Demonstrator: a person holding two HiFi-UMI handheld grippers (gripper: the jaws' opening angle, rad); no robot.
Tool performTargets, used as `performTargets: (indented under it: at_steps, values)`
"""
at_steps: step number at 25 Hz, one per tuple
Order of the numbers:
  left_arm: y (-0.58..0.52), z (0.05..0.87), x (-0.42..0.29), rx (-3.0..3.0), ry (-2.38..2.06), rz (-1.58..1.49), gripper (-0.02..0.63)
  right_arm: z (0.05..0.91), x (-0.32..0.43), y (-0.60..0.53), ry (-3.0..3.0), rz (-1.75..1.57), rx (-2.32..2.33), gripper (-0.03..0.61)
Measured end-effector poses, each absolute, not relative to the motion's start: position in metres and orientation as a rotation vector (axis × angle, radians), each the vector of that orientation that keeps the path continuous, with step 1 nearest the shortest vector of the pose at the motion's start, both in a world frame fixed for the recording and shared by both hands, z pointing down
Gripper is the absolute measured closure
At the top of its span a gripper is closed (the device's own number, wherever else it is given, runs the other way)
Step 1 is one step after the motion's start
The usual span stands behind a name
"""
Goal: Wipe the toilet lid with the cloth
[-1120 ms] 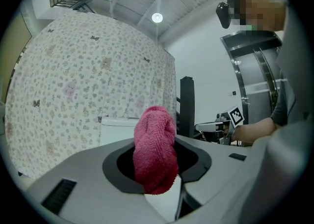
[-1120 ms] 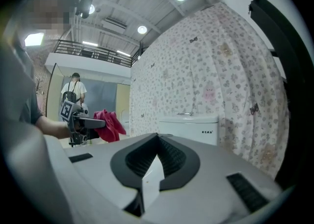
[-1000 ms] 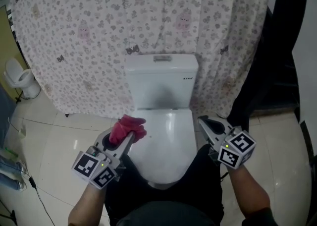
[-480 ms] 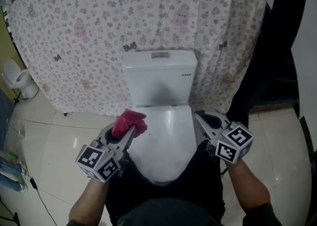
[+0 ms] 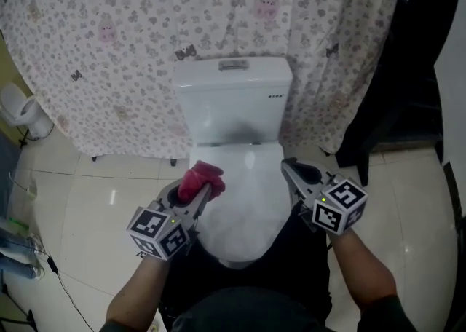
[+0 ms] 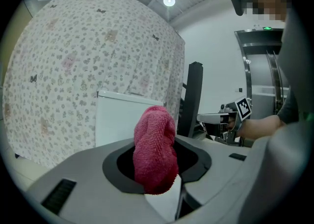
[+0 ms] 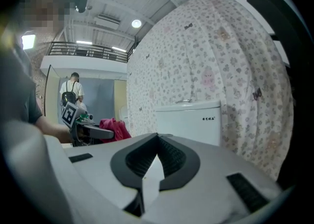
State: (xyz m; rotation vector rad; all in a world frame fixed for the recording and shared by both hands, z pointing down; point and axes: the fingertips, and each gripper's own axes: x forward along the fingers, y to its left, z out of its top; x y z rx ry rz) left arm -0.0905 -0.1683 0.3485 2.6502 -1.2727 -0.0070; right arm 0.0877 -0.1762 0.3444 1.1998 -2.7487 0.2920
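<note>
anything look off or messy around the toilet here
Nothing stands out. The toilet lid is down and shows no spill or crack, and the cistern sits square. The red cloth is bunched in the left gripper at the lid's left edge. The right gripper is shut and empty.

- The left gripper [image 5: 195, 194] carried the cloth [image 5: 200, 180] forward and inward, over the lid's [image 5: 247, 207] left edge.
- The right gripper [image 5: 291, 172] edged inward, towards the lid.

I see a floral curtain [image 5: 109, 46] across twelve o'clock, a black drape [image 5: 411, 68] at two, a small white toilet [image 5: 22, 111] at nine, and a cable [image 5: 45, 279] on the tiled floor [image 5: 80, 207] at eight.
</note>
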Motion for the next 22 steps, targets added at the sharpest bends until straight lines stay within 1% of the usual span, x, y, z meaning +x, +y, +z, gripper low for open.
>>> performTargets:
  at_steps: [12,22]
  values:
    - [-0.199,0.420,-0.071,2.556,-1.236,0.154,0.471,0.415,0.108,-0.204,-2.627,0.485,1.252,0.574]
    - [-0.217,0.485,-0.056,2.436,-1.212,0.271,0.471,0.462,0.101,-0.222,-2.585,0.617,1.210,0.574]
